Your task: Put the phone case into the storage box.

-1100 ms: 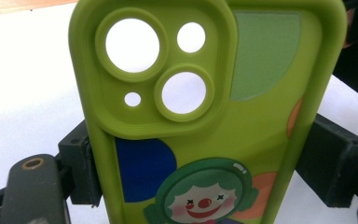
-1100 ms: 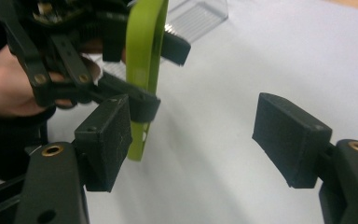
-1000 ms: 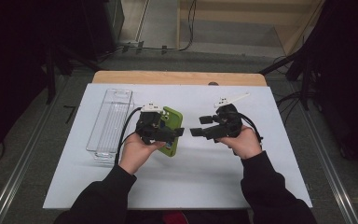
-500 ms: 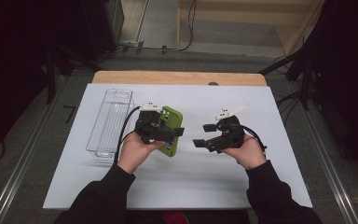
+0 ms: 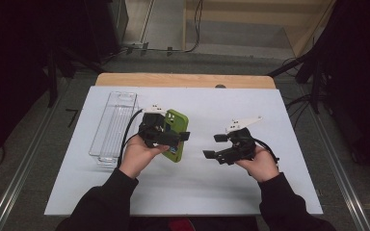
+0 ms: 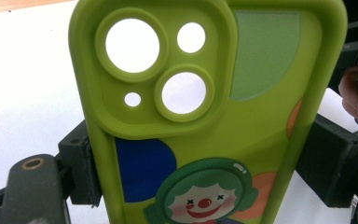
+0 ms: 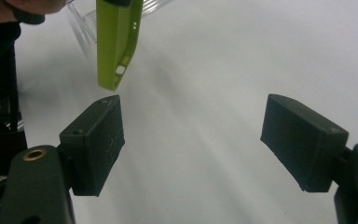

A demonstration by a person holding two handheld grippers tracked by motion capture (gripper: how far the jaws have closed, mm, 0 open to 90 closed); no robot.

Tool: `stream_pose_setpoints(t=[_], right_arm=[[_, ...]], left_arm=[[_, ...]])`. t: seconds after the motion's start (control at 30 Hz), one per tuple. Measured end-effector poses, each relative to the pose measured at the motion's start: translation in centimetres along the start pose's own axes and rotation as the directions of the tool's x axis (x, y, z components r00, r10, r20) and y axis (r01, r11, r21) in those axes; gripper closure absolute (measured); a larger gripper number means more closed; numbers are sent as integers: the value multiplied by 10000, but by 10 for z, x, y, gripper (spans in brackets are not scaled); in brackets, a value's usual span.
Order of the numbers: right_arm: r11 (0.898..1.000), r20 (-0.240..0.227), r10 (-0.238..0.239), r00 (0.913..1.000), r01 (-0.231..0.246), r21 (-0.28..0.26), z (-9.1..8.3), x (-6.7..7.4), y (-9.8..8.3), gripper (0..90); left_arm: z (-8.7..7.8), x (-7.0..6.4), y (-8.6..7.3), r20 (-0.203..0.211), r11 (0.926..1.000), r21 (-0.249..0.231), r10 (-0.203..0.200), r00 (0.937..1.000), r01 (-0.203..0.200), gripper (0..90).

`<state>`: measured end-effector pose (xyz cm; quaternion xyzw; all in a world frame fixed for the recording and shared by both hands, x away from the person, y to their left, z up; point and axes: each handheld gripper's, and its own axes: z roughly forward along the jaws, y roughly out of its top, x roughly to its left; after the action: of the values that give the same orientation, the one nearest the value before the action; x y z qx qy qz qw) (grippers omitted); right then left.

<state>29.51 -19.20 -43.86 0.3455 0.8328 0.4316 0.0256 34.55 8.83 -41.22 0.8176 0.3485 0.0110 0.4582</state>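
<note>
Left gripper view: left gripper [image 6: 200, 186] fingers clamp green phone case [image 6: 205, 116], bottom cut off; right gripper [image 7: 193, 140] fingers wide, empty.

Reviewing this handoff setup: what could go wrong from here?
1. The left gripper holds the green phone case only by its side edges; the soft case may flex and slip.
2. The right gripper is open and apart from the case; a misaligned approach could knock it loose.
3. The clear tray sits close beside the left hand.

From my remote feed: white surface [image 5: 289, 110] with a bare wooden strip [image 5: 183, 80] along its far edge. Grey floor [image 5: 38, 139] around it, metal rails [image 5: 14, 187] on both sides, cables [image 5: 192, 45] trailing beyond. Surroundings dark, light falling mostly on the surface.
</note>
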Motion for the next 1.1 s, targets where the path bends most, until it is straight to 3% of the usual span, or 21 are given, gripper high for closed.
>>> stream_pose_setpoints(t=[0.6,1.0,1.1], right_arm=[[9996,81,126,9999,-128,257,-16,3,-39,194],[9979,585,567,9967,-583,265,-19,0,-64,194],[9928,691,1197,9904,-1201,17,-21,0,-70,194]], left_arm=[[-1,-1,0,204,9999,-90,62,9998,-60,166],[-1,0,0,334,10000,-57,48,9994,-46,166],[0,0,0,362,10000,-34,30,9993,-29,166]])
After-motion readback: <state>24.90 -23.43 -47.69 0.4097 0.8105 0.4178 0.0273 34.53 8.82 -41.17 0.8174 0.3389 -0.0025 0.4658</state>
